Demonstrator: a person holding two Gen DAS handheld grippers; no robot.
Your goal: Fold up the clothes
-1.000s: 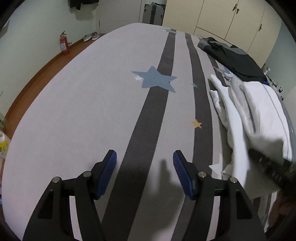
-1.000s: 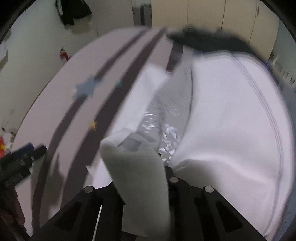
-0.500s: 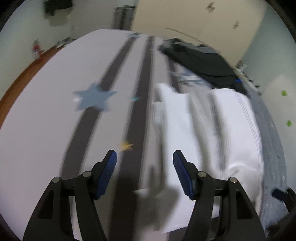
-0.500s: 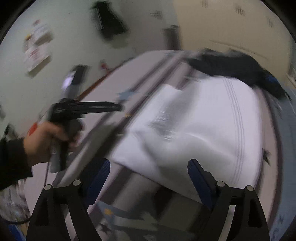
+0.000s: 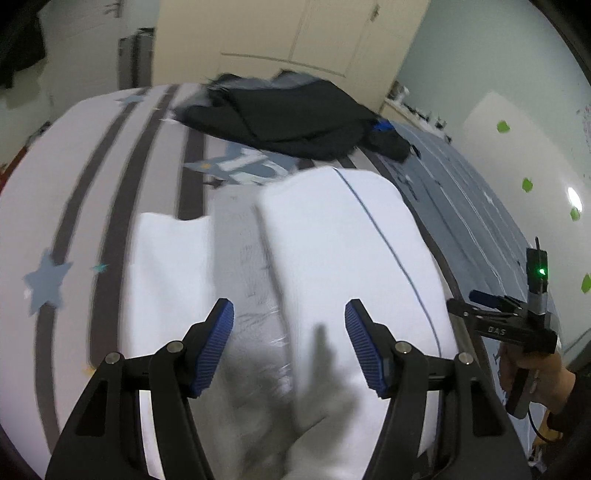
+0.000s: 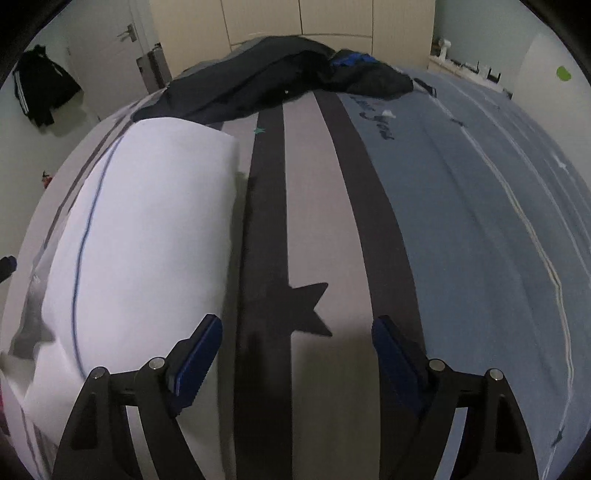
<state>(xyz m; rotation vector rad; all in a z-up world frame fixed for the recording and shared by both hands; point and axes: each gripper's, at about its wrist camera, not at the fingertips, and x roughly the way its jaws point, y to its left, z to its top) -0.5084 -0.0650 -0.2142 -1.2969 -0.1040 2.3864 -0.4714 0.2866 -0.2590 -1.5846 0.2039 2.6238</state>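
A white garment with a thin blue line lies folded on the striped bed; a grey inner strip shows along its middle. My left gripper hovers open just above its near end, nothing between the fingers. In the right wrist view the same white garment lies to the left. My right gripper stands open over a dark stripe and star of the bedsheet, beside the garment's right edge. The right gripper, held by a hand, also shows at the far right of the left wrist view.
A pile of dark clothes lies at the far end of the bed, also seen as dark clothes in the right view. A blue striped blanket covers the right side. Cupboards and a door stand behind.
My right gripper has let go of the white garment, opened, and swung right over the bare sheet. My left gripper has moved right from the bare sheet to above the garment.
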